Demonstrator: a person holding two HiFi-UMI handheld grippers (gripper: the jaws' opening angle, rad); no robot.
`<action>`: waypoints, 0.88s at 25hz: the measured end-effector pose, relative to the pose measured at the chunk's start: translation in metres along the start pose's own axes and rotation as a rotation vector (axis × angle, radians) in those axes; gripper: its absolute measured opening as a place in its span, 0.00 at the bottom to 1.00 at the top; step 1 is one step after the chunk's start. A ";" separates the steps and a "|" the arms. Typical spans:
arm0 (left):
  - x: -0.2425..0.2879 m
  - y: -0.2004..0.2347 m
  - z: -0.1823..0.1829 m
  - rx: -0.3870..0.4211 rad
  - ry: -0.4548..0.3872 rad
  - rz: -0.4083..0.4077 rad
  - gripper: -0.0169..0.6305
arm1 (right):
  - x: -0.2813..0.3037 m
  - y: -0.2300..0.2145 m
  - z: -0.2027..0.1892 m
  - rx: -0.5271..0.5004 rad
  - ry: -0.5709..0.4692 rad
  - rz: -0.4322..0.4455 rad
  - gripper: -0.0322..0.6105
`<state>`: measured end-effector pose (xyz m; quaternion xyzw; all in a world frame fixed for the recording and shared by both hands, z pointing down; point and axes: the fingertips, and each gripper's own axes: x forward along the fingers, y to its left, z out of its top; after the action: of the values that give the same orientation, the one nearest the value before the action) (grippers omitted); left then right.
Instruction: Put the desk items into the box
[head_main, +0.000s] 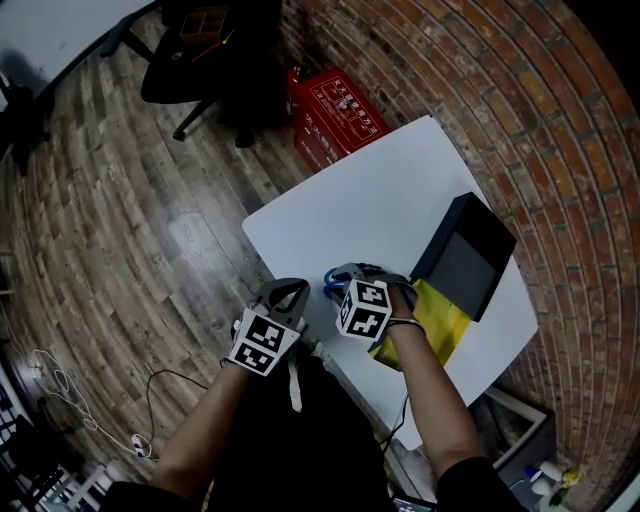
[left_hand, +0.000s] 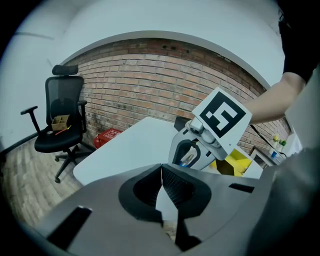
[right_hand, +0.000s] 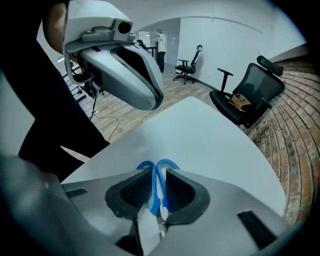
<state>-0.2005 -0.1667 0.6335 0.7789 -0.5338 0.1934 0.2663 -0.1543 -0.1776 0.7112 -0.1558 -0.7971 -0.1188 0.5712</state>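
- The left gripper (head_main: 287, 293) is held at the near edge of the white table (head_main: 370, 205), with its jaws pressed together and nothing between them.
- The right gripper (head_main: 342, 276) is pinched on the handles of the blue scissors (right_hand: 152, 185), low over the table.
- The black box (head_main: 465, 255) is set further right, with a yellow item (head_main: 445, 322) just beside it.

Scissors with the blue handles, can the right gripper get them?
Probably yes. The right gripper has the scissors between its jaws, pads seemingly against the blue handles, and nothing blocks it.
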 end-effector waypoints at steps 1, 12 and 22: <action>0.000 0.001 0.000 0.000 0.000 0.001 0.05 | 0.001 0.001 0.000 -0.010 0.013 0.011 0.20; -0.001 0.001 0.005 0.018 0.002 0.005 0.05 | -0.010 -0.007 0.006 -0.027 -0.052 -0.065 0.19; -0.005 -0.004 0.019 0.039 -0.014 0.006 0.05 | -0.060 -0.023 0.027 0.043 -0.217 -0.226 0.19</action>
<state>-0.1988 -0.1734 0.6148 0.7838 -0.5341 0.1991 0.2467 -0.1685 -0.1956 0.6455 -0.0650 -0.8690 -0.1475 0.4679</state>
